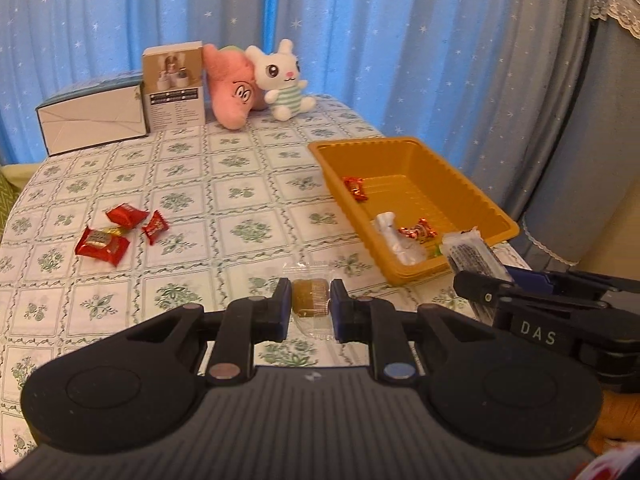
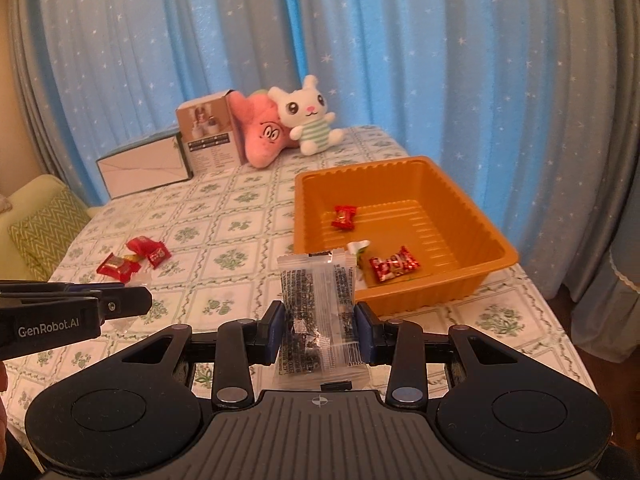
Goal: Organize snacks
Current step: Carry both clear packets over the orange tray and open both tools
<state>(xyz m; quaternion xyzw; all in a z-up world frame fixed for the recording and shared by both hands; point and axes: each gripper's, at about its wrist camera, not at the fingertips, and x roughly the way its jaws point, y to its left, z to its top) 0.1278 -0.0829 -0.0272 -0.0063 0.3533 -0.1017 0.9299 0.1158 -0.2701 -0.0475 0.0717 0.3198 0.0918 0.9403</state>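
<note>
My left gripper (image 1: pixel 311 300) is shut on a brown biscuit in a clear wrapper (image 1: pixel 311 297), low over the tablecloth. My right gripper (image 2: pixel 319 320) is shut on a clear packet with dark print (image 2: pixel 318 304) and holds it upright just in front of the orange tray (image 2: pixel 492 268). The packet also shows in the left wrist view (image 1: pixel 472 256) at the tray's near corner. The tray (image 1: pixel 328 156) holds red wrapped candies (image 2: pixel 344 217) (image 2: pixel 394 264) and a white wrapper (image 1: pixel 390 232). Several red candies (image 1: pixel 116 232) lie loose on the table at the left.
At the back of the table stand a white box (image 1: pixel 92 120), a brown carton (image 1: pixel 174 84), a pink plush (image 1: pixel 236 88) and a white bunny plush (image 1: pixel 282 78). Blue starred curtains hang behind. A green cushioned seat (image 2: pixel 40 228) is at the left edge.
</note>
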